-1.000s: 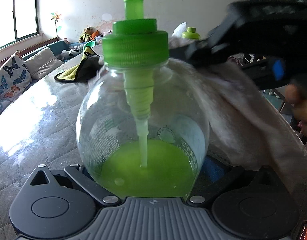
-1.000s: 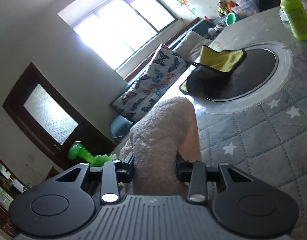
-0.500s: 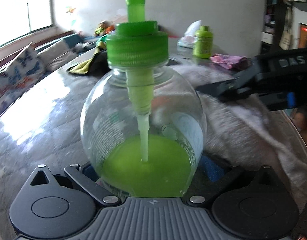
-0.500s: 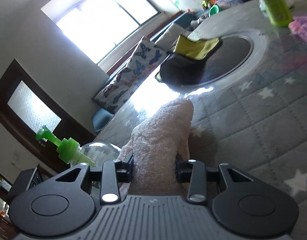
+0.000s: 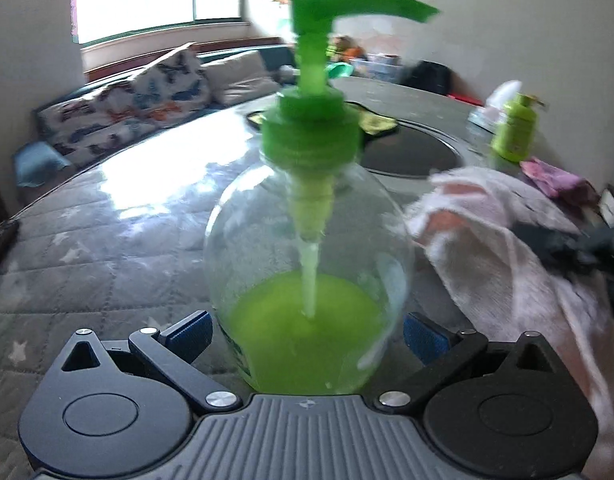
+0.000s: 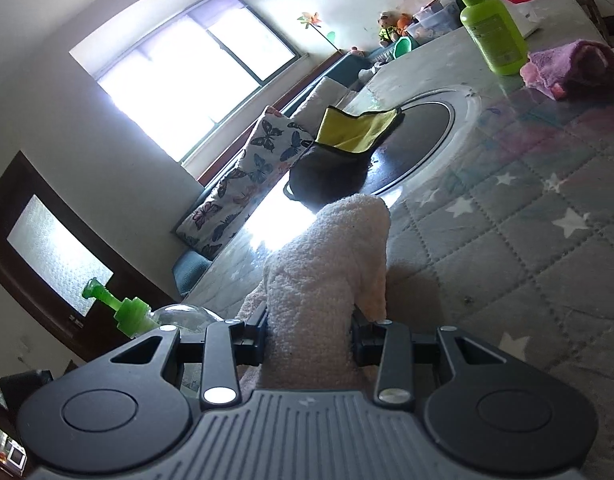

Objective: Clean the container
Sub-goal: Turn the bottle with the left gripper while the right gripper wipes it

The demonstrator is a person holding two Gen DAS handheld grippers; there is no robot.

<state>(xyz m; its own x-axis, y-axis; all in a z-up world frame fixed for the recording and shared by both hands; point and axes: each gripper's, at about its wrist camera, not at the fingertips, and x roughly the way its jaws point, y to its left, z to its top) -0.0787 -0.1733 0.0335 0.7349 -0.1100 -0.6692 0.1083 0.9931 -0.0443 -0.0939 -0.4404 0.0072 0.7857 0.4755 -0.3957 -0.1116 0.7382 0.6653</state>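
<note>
Since the earlier frame my right gripper (image 6: 309,322), clamped on the white cloth (image 6: 327,272), had drawn off the round pump bottle (image 5: 307,264) to its right. My left gripper (image 5: 307,334) held that bottle between its blue pads (image 5: 189,334), upright over the quilted table (image 5: 107,264), about a third full of green liquid. I counted two green bottles, the second one (image 5: 514,133) opaque

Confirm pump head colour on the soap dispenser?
Bright green pump head; clearest in the left wrist view.
</note>
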